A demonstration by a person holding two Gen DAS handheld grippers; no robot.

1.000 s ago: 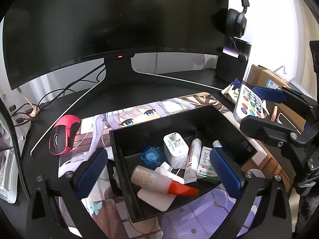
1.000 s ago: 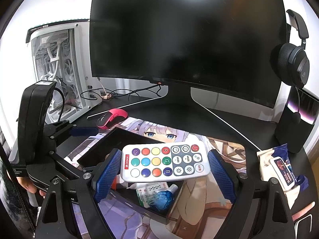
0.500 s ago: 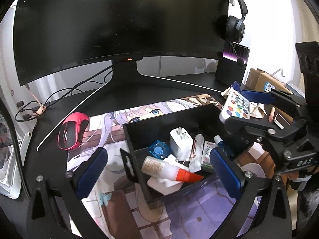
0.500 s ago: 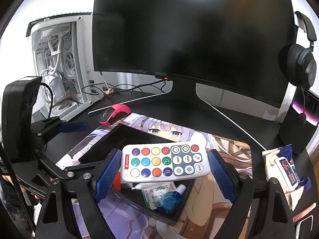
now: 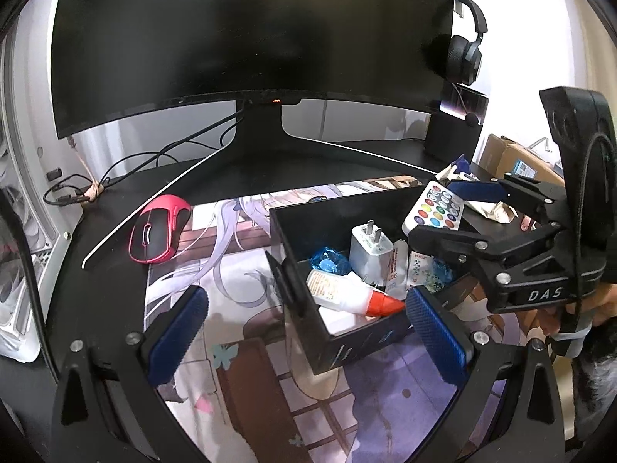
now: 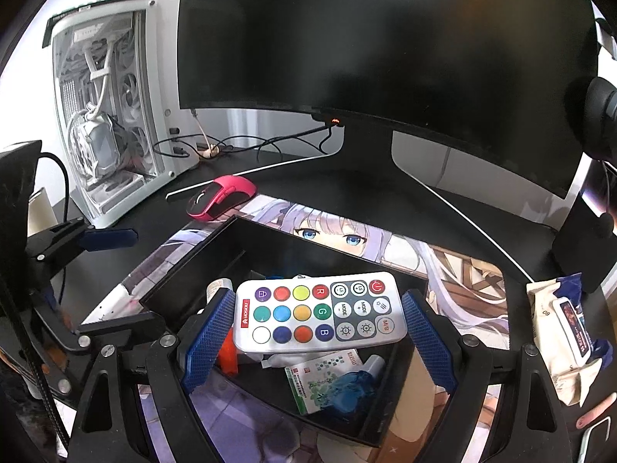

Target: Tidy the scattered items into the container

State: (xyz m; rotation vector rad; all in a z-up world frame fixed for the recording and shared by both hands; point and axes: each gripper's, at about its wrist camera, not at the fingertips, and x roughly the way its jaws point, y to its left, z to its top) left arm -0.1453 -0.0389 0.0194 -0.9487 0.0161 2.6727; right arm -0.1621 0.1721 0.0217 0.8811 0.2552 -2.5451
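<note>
White remote (image 6: 319, 311) with coloured buttons pinched end to end between blue pads of right gripper (image 6: 318, 332), held above open black container (image 6: 270, 243) on illustrated desk mat (image 6: 455, 270). Remote's long axis runs crosswise between jaws, button face up, power-button end toward right pad. Container holds glue bottle (image 5: 349, 297), white charger (image 5: 371, 249), blue wrapped piece (image 5: 327, 262), medicine box (image 6: 322, 380). Left gripper (image 5: 308, 333) spread wide, nothing between its pads, near container's front corner. Pink mouse (image 5: 158, 233) well apart on desk
</note>
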